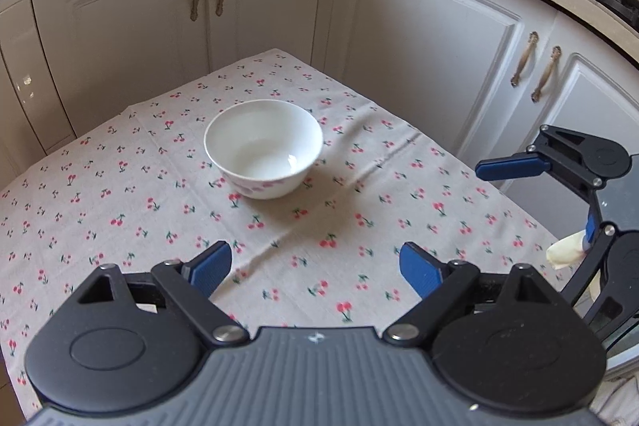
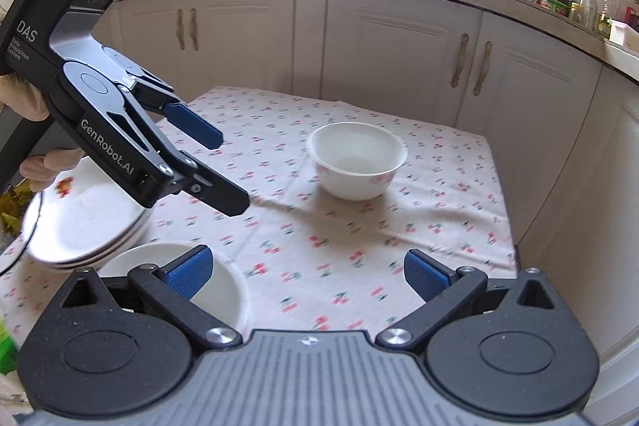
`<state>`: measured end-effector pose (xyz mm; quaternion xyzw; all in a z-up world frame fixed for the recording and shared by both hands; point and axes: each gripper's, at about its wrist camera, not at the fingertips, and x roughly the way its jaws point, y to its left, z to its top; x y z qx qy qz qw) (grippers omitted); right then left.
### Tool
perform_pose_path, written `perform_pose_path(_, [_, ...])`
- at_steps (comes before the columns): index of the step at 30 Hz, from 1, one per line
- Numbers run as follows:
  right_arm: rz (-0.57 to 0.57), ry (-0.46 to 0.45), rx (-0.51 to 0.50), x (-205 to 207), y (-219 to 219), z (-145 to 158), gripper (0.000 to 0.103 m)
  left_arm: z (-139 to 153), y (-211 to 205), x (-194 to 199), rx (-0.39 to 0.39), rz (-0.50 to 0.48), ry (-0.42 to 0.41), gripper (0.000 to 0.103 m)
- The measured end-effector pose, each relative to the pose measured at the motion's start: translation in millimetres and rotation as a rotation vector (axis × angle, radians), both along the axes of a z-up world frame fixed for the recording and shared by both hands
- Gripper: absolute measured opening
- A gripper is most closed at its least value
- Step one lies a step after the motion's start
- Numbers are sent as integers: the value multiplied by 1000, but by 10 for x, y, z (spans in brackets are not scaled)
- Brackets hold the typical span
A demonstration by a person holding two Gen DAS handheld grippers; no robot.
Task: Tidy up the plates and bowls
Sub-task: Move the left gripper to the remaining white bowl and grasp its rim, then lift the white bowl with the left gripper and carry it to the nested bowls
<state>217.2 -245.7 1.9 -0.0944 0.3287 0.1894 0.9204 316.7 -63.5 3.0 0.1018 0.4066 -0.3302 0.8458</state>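
A white bowl (image 1: 263, 148) with pink flowers on its side stands upright near the middle of the desk (image 1: 120, 186), on a cherry-print cloth, ahead of both tongs and touching neither. The left tongs (image 1: 315, 266) hover above the near part of the cloth with their blue pads apart and nothing between them; the bowl lies beyond them, slightly to the left of their line. From the right wrist view, the same bowl (image 2: 356, 160) sits farther off, ahead of the right tongs (image 2: 307, 274), whose pads also stand apart and hold nothing. Just under the right tongs' left pad lies a 2nd white bowl (image 2: 223, 290), and beside it a stack of white plates (image 2: 80, 222), partly hidden by the left tongs (image 2: 229, 172). White cabinets (image 1: 419, 38) stand behind the desk.
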Motion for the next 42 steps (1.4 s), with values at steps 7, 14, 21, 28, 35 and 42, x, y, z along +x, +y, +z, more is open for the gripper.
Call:
perform_pose_path(7, [-35, 12, 6, 412, -121, -125, 103, -137, -159, 425, -10, 12, -1, 91])
perform_pose_path(14, [4, 9, -33, 727, -79, -229, 103, -235, -288, 733, 2, 4, -36, 91])
perform_pose_path(21, [69, 8, -40, 1016, -12, -291, 103, -335, -312, 1008, 13, 24, -27, 90])
perform_pose_path(28, [102, 7, -21, 1261, 48, -372, 102, -414, -290, 1225, 0, 40, -6, 85])
perform_pose_path(35, [105, 28, -39, 1417, 128, -494, 96, -508, -285, 1348, -12, 37, 24, 79])
perform_pose_path(42, [103, 30, -22, 1489, 123, -521, 89, -527, -322, 1425, -23, 18, 33, 75])
